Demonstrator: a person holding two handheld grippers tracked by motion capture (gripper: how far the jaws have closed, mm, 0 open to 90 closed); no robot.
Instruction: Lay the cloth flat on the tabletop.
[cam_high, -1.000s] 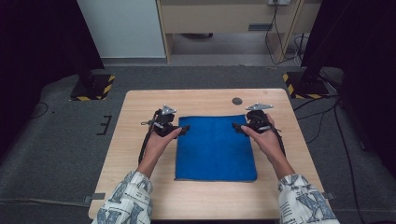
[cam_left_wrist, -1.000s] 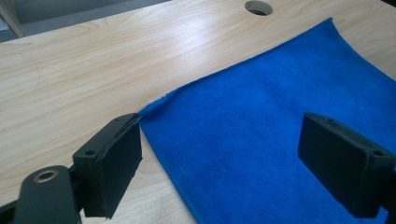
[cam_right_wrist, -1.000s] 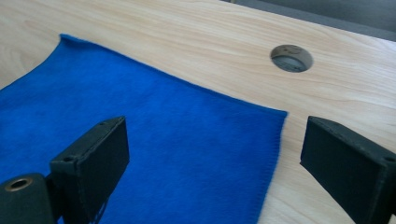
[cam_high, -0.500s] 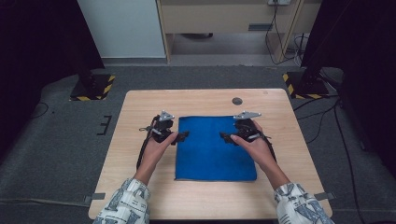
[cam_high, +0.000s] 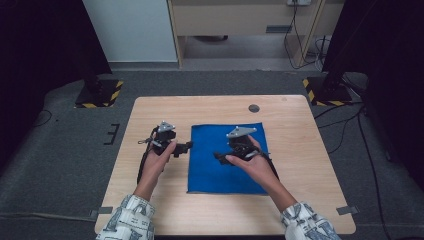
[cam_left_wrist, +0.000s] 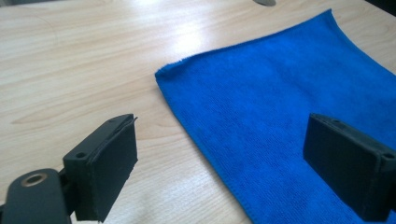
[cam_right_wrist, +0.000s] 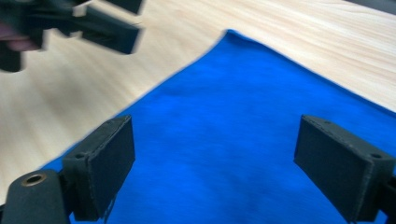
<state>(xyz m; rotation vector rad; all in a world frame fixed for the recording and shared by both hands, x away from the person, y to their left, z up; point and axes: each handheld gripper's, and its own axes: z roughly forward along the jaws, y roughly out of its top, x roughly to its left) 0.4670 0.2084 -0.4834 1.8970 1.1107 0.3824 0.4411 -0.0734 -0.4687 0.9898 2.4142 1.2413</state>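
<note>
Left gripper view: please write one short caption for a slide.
Open left gripper straddling the left edge of a flat blue cloth on a light wooden table.

A blue cloth (cam_high: 227, 157) of fine, soft weave lies spread flat on the tabletop (cam_high: 300, 130), its edges running about parallel to the table's edges. It sits near the middle, slightly toward the near edge, unfolded and smooth

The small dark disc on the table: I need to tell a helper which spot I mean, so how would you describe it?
Start at the light wooden table and find the blue cloth spread flat on it. Just past the cloth's far edge lies the dark disc, apart from the cloth. It is small, round and grey-black on bare wood.
</note>
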